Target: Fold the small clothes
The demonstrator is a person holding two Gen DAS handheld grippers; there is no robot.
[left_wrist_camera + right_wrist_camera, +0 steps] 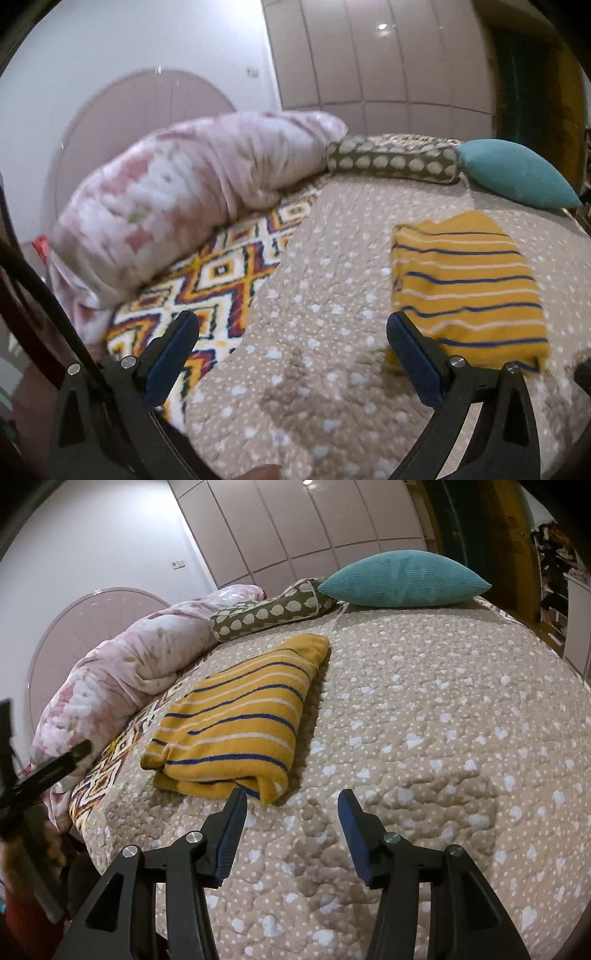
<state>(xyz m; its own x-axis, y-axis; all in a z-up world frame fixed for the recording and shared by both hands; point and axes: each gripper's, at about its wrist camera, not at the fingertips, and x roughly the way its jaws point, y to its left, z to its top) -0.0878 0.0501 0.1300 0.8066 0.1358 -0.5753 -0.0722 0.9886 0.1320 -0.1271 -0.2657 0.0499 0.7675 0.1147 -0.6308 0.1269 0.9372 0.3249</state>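
A yellow garment [465, 280] with blue and white stripes lies folded into a thick rectangle on the beige quilt [314, 369] of a bed. In the left wrist view it is to the right, beyond my right finger. My left gripper [291, 321] hangs above the quilt, open wide, with nothing between its blue pads. In the right wrist view the folded garment [240, 716] lies ahead and to the left. My right gripper [292, 794] is open just in front of its near folded edge, the left fingertip almost at the cloth and only quilt [424, 757] between the pads.
A bunched pink floral duvet [177, 206] lies along the left, over a sheet with a diamond pattern [221, 280]. A spotted bolster [269, 613] and a teal cushion [402, 579] sit at the far side. Wardrobe doors [295, 524] stand behind. The bed's edge falls away at lower left.
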